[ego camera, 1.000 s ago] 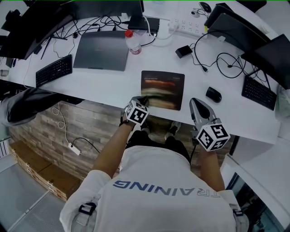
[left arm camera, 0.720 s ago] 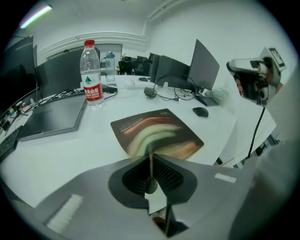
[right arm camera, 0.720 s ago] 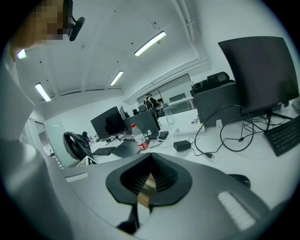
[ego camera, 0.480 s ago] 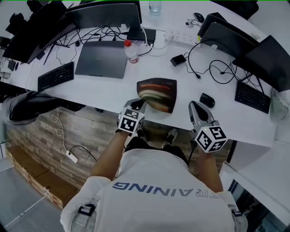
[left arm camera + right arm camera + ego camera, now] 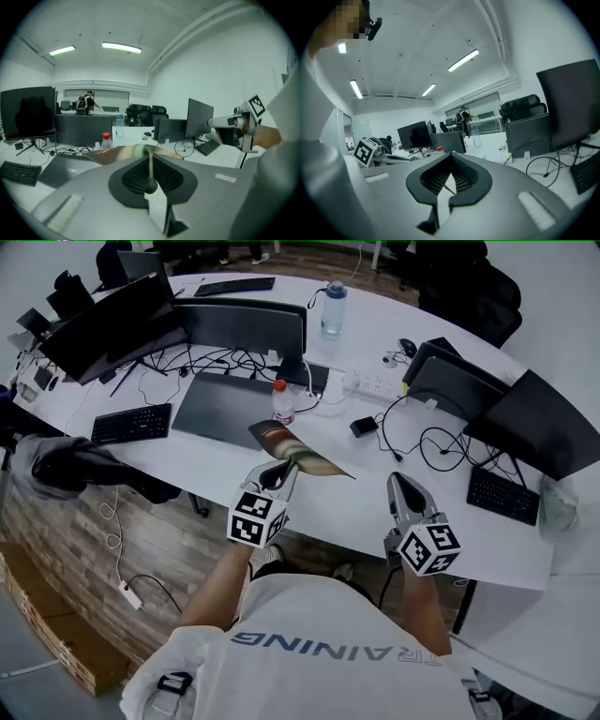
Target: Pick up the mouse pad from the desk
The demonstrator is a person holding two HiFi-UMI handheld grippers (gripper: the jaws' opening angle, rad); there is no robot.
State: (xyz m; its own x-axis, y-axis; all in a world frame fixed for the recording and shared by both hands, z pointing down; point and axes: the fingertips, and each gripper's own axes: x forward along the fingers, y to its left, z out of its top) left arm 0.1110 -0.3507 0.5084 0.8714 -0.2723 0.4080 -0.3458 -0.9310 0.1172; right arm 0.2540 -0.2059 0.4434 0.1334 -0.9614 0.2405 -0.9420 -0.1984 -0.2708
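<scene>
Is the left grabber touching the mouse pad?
Touching. The left gripper view shows the left gripper pinching the mouse pad by its edge, jaws closed on it.

White curved worktop (image 5: 187, 451), cluttered. Closed dark laptop (image 5: 225, 407) left of centre, with a red-capped bottle (image 5: 281, 402) just beside its right edge. Left keyboard (image 5: 131, 423) near the front edge. Two dark monitors (image 5: 246, 329) stand behind the laptop, cables tangled at their feet. Water bottle (image 5: 333, 307) further back, far keyboard (image 5: 234, 285) beyond. White power strip (image 5: 375, 385), small black adapter (image 5: 364, 427), cable loops (image 5: 441, 442), black mouse (image 5: 406, 347). Right keyboard (image 5: 503, 495) near the right end.
</scene>
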